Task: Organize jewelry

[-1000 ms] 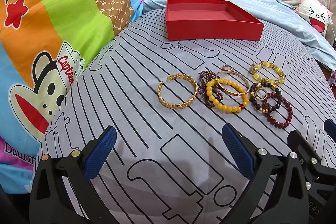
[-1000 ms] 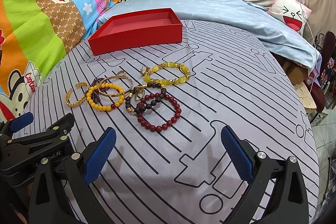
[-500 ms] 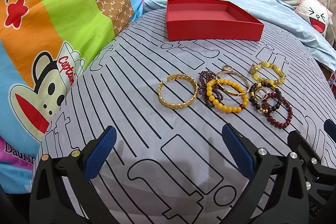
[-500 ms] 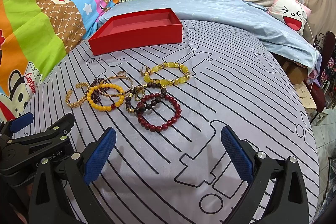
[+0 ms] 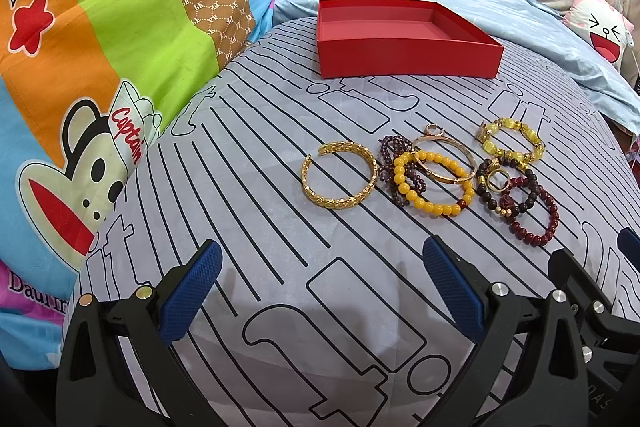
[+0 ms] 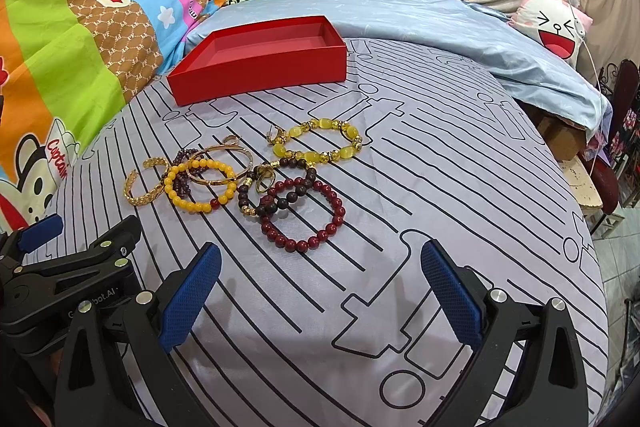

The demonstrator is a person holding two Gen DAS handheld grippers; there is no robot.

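Left claw [image 5: 320,291] and right claw [image 6: 318,291] both gape wide, empty, low over the striped bed sheet [image 6: 420,187]. Bracelets [image 6: 240,179] lie clustered ahead (several overlapping); red box [image 6: 260,61] beyond them, empty.

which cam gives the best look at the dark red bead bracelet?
Right wrist. The dark red bead bracelet lies near the frame centre there, just ahead of the open jaws, its whole loop visible, with dark beads overlapping its far-left part. The left wrist view shows it too, but smaller and pushed to the right edge, more distorted.
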